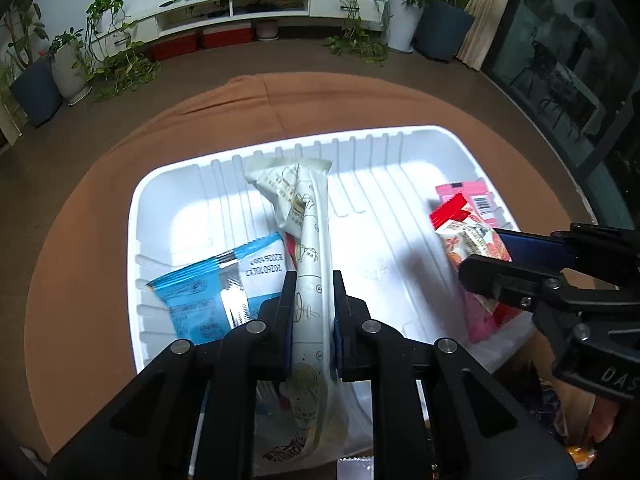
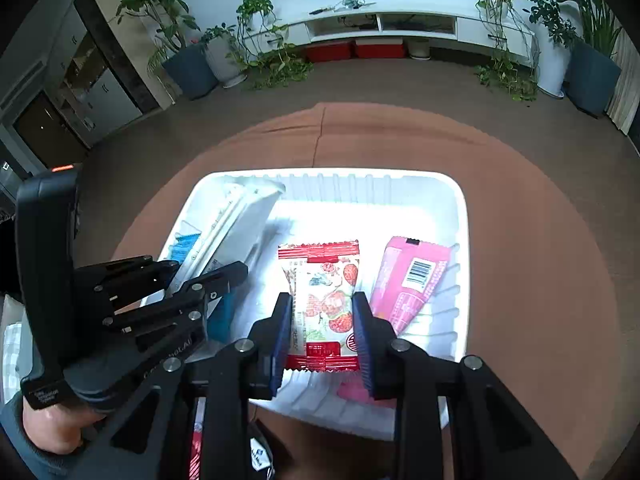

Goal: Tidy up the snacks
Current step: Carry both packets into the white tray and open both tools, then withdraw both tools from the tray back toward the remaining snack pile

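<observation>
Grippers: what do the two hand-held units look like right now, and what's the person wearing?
Both the left gripper and right gripper are black angular linkage frames with silver round pivot bolts and blue ribbed pads inside the fingers. White lettering marks their bodies. The left unit's handle carries an orange light. A grey-blue sleeve shows at the wrist.

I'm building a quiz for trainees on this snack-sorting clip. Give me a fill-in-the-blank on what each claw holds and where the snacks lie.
1. The left claw is shut on a long ____ packet.
2. The right claw grips a red packet printed with ____.
3. The pink packet and the blue packet both lie in the white ____.

Missing words: white; strawberries; tray
</observation>
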